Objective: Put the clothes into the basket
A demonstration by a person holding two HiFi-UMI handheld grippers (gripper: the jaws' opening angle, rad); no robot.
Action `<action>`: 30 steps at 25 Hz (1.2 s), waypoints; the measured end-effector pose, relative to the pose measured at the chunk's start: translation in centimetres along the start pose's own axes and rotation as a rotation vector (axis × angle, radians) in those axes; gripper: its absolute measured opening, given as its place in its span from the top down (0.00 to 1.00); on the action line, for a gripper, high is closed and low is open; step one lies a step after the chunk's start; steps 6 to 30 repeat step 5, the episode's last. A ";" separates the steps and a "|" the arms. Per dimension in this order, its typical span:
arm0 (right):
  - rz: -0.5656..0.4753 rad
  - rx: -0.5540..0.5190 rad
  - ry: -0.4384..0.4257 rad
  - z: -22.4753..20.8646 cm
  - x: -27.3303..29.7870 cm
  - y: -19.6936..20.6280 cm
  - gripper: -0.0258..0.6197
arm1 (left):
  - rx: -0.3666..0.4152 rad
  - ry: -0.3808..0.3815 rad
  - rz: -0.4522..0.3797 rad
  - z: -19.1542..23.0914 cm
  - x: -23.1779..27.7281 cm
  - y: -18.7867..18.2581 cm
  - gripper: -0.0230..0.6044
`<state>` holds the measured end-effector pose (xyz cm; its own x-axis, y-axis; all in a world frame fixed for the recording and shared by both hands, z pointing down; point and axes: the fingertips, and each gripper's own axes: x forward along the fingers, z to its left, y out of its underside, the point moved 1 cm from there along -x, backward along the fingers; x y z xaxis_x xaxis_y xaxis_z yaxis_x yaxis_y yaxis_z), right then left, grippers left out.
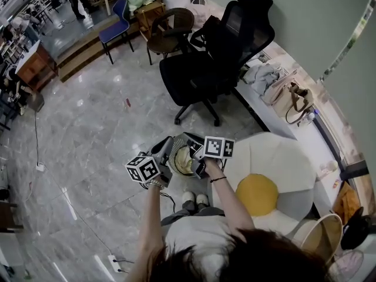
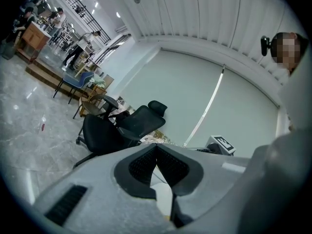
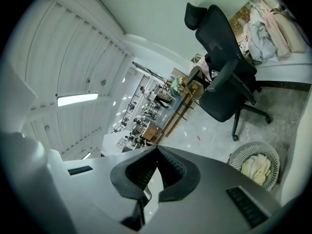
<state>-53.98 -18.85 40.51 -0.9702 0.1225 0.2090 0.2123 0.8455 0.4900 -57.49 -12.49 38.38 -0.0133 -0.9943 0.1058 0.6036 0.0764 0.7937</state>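
Head view: left gripper (image 2: 157, 146) and right gripper (image 3: 157, 149) both closed, empty, just above basket (image 3: 236, 155).
Cream clothes (image 1: 183, 161) in basket, centre frame; grey pile (image 1: 262, 75) upper right on ledge (image 1: 282, 128). Probably soft, light, limp; best pinched at a raised fold.

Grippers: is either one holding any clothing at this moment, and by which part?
Nothing is held. The left gripper and right gripper are both shut and empty; pale clothes lie in the basket.
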 end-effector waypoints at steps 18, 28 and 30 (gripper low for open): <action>-0.001 0.015 -0.002 -0.1 -0.3 0.1 0.95 | 0.004 -0.004 0.009 -0.3 0.0 0.2 0.95; -0.001 0.015 -0.002 -0.1 -0.3 0.1 0.95 | 0.004 -0.004 0.009 -0.3 0.0 0.2 0.95; -0.001 0.015 -0.002 -0.1 -0.3 0.1 0.95 | 0.004 -0.004 0.009 -0.3 0.0 0.2 0.95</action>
